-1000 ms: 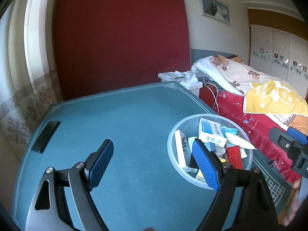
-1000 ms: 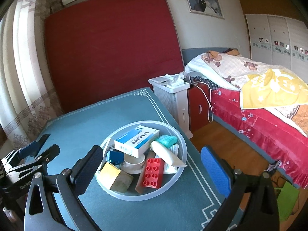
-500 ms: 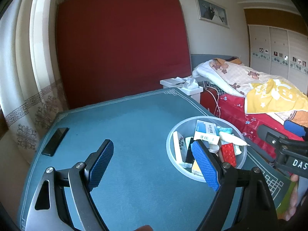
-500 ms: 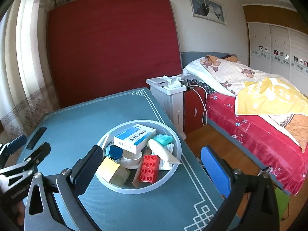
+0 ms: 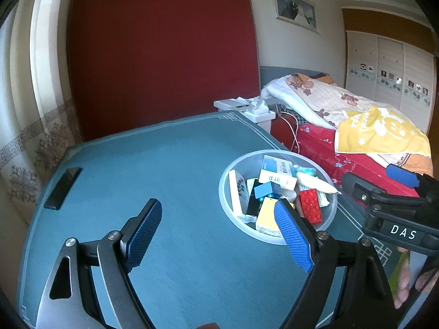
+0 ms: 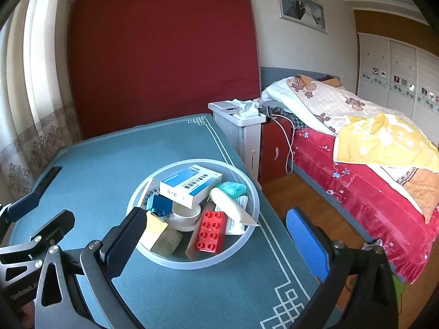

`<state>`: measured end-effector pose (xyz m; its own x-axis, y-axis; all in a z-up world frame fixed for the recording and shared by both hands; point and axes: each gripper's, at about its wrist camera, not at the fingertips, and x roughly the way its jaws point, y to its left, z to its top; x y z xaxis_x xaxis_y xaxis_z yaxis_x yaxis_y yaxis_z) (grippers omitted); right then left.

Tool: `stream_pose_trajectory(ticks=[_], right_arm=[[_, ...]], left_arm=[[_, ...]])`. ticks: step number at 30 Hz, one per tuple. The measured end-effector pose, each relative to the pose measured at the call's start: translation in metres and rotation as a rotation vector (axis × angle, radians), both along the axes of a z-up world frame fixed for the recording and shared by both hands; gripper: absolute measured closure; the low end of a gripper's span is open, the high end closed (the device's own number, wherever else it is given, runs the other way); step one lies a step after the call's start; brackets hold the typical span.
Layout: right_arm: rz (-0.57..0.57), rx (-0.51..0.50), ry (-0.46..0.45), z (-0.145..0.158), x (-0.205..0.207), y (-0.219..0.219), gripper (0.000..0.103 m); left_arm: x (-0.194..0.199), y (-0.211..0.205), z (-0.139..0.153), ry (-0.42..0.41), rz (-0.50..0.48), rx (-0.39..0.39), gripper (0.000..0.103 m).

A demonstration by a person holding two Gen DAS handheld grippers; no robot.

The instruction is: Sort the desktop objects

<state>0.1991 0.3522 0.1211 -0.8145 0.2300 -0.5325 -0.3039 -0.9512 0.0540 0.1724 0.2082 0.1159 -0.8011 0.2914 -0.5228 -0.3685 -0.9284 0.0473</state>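
A clear round plastic bowl (image 6: 248, 189) (image 5: 227, 181) sits on the blue table near its right edge. It holds a blue-and-white box (image 6: 189, 185), a red brick (image 6: 210, 231), a blue brick (image 6: 160, 205), a yellow block (image 6: 159, 235), a white tube (image 6: 233, 205), a teal item (image 6: 233, 189), a tape roll (image 6: 186, 216) and a white remote (image 5: 236, 192). My left gripper (image 5: 219, 233) is open and empty, left of the bowl. My right gripper (image 6: 216, 244) is open and empty, above the bowl's near side. A black phone (image 5: 63, 187) lies at the table's left edge.
A red mattress (image 6: 162, 60) leans on the wall behind the table. A white heater (image 6: 241, 128) with tissues stands off the far right corner. A bed (image 6: 370, 148) with red cover is to the right. A curtain (image 5: 24, 109) hangs at the left.
Both grippers have pulled back and risen slightly, then the left one moved nearer the table again. Both stay open and empty. The objects in the bowl have not moved.
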Motion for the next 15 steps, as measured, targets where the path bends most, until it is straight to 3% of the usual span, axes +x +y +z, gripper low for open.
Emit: stream_pose_trajectory(ticks=[15], right_arm=[[0.000, 0.002, -0.003, -0.0001, -0.0009, -0.0003, 0.001]], left_arm=[[-0.0008, 0.0014, -0.0045, -0.021, -0.007, -0.019, 0.016]])
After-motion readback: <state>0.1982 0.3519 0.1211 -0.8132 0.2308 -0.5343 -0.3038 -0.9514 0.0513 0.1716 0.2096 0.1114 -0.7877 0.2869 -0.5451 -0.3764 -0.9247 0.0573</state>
